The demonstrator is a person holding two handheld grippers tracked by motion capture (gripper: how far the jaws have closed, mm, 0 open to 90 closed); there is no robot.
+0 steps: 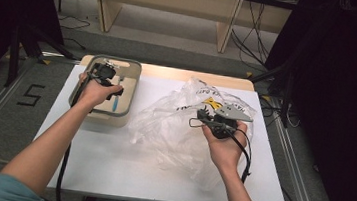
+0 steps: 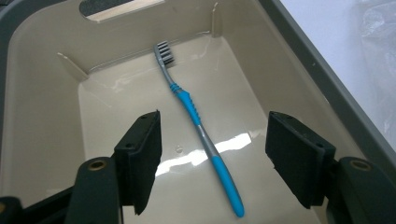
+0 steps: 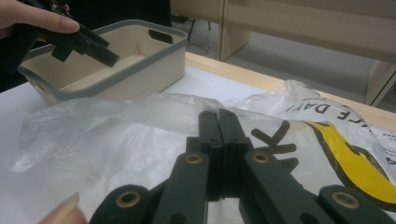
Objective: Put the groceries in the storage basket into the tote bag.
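Closest to me are the two black jaws of my left hand-held gripper [image 2: 212, 154], spread wide apart with nothing pressed between them. They hang over the inside of the beige plastic tub with a grey rim [image 2: 42, 116], and between them, lower down, lies the blue and grey toothbrush with dark bristles [image 2: 198, 123]. It rests flat on the tub's glossy floor, untouched by either jaw. Its bristle head points toward the far wall, where a handle slot is cut, and its blue handle end runs back toward me, slanting a little toward the right-hand jaw.

From the high view, my left hand [image 1: 98, 91] holds that hand-held gripper over the tub [image 1: 132, 88], which stands at the far left of the white table [image 1: 109, 168]. The toothbrush [image 1: 115, 103] shows as a thin blue streak inside, just beside my hand.

My right hand-held gripper [image 3: 219, 116] is clenched, its two jaws pressed together with nothing visible between them. It rests over the crumpled clear plastic bag with yellow and black printing [image 3: 345, 163], which sprawls across the middle and right of the table, just beside the tub. In the high view my right hand [image 1: 224, 145] holds it above the bag [image 1: 164, 124], with its cable trailing back past my wrist. The two hand-held grippers are well apart.
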